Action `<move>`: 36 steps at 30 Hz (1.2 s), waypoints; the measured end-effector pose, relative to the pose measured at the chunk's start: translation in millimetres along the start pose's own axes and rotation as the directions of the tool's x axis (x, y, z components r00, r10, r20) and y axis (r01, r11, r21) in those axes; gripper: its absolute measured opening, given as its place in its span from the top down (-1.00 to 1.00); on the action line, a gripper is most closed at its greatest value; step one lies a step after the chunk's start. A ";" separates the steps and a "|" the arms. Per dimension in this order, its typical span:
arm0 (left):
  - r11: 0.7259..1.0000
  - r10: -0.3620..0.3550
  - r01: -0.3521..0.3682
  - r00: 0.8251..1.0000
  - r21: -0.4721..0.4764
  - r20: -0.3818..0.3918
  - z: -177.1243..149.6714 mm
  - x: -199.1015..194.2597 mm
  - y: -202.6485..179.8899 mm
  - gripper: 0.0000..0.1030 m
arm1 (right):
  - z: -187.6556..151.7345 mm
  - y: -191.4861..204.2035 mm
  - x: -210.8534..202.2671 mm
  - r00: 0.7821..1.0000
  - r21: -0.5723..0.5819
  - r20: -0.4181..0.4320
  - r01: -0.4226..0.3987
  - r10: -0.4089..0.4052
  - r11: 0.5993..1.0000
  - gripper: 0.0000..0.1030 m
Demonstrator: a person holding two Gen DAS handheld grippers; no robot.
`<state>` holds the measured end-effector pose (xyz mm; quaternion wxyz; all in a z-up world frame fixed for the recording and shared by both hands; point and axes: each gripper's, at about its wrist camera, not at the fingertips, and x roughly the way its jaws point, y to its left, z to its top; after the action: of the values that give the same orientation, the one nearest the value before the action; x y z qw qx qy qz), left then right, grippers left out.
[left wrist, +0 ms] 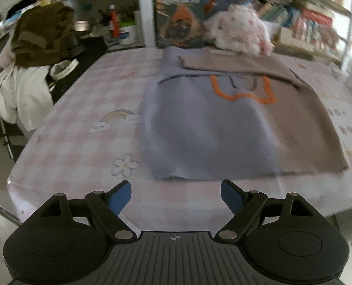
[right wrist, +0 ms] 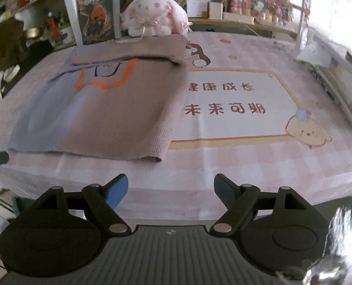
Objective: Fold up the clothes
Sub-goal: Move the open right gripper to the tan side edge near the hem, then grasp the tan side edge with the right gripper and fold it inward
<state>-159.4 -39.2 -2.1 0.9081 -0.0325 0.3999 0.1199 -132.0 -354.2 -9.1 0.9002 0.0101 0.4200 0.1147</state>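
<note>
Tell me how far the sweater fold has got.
Done: the sweater lies flat on the table with both sleeves folded across its top, leaving a tidy rectangle. In hand: nothing; the left gripper and the right gripper are open and empty, short of the hem. Left, probably: lifting the hem and folding it up toward the collar.

The near edge of the counter point(right wrist: 199, 166) is bare, giving clear passage in front of the folded sweater point(right wrist: 119, 99). The plush toy point(right wrist: 152, 14) and upright book point(right wrist: 96, 16) block the far edge.
</note>
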 end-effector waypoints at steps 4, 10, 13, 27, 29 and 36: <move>0.995 -0.006 0.005 1.000 -0.097 -0.009 12.9 14.8 28.1 -0.50 | 9.2 -12.5 6.5 1.000 0.116 -0.002 0.018 -0.018 0.993 -0.23; 0.986 -0.019 0.010 0.998 -0.165 -0.054 23.8 37.5 56.3 -0.15 | 25.4 -28.3 23.4 0.999 0.249 -0.032 0.008 0.000 0.968 -0.03; 0.982 -0.042 0.028 0.996 -0.185 -0.072 27.0 46.4 63.2 -0.15 | 31.0 -29.8 29.1 0.999 0.283 -0.036 0.006 0.004 0.959 -0.03; 0.978 -0.113 0.092 0.988 -0.185 -0.101 39.3 77.3 63.4 0.24 | 47.3 -21.0 54.1 0.997 0.333 -0.070 0.012 0.012 0.943 0.17; 0.979 -0.119 0.100 0.988 -0.176 -0.100 41.3 79.2 62.1 0.48 | 47.7 -17.7 57.0 0.997 0.333 -0.075 0.006 0.020 0.943 0.23; 0.960 -0.221 0.210 0.974 -0.185 -0.040 55.3 67.6 54.2 0.87 | 56.6 -4.6 62.0 0.996 0.318 -0.059 -0.038 0.059 0.947 0.79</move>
<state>-88.8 34.9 -12.2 0.8966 -0.1610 0.4088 0.0547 -49.7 -340.8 -19.7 0.8690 0.1609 0.4629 0.0682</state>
